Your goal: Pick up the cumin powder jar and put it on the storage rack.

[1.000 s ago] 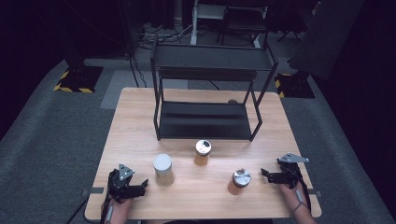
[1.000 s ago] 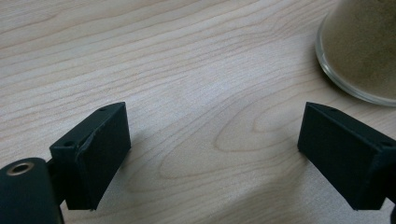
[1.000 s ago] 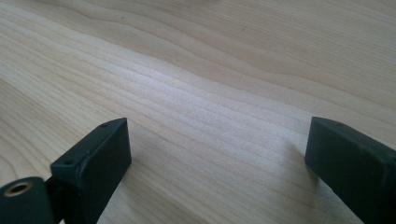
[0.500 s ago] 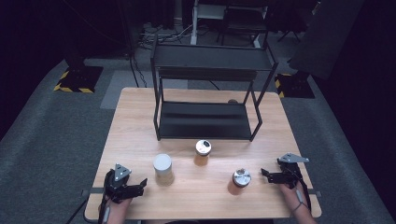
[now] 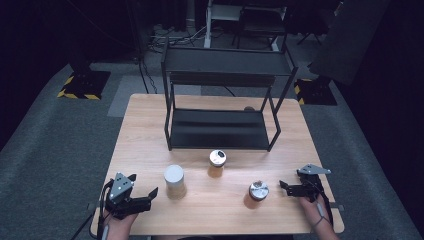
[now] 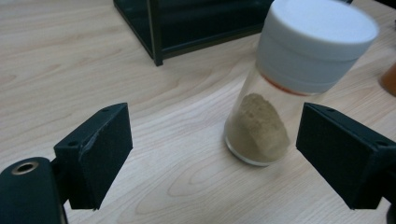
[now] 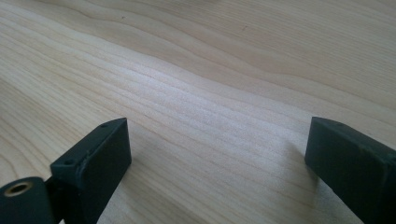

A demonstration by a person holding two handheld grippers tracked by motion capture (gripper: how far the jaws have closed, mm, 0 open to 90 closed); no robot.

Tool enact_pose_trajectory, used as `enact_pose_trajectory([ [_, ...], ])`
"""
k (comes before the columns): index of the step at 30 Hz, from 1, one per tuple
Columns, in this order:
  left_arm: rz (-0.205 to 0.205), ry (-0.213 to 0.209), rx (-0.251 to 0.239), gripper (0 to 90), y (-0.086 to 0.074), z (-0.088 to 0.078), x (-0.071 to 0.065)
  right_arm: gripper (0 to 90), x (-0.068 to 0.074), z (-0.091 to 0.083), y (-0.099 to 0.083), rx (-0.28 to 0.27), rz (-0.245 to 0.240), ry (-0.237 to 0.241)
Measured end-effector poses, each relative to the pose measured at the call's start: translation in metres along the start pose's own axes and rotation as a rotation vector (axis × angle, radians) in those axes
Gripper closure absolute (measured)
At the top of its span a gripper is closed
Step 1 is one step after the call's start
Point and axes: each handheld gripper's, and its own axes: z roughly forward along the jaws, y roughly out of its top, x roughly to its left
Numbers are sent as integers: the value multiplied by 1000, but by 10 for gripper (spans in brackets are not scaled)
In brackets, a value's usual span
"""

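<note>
Little had shifted since the earlier frame except the left gripper (image 5: 131, 197) edging nearer the upright white-capped glass jar of tan powder (image 5: 174, 182), which stood just ahead between its parted jaws; right gripper (image 5: 296, 188) lay open, empty.

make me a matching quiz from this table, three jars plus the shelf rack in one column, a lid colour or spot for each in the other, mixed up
Things:
1. jar with tan powder
2. middle jar
3. jar near the right gripper
4. black shelf rack

Descriptions:
A. silver lid
B. far half of the table
C. plain white lid
D. black-rimmed lid, closest to the rack

Pairs: 1-C, 2-D, 3-A, 4-B
</note>
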Motion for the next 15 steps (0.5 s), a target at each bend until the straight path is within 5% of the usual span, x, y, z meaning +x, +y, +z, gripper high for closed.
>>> enact_pose_trajectory([
  [15,52,-135,-13,104,23,20,-2,65,0,0,0,-1,-1,-1],
])
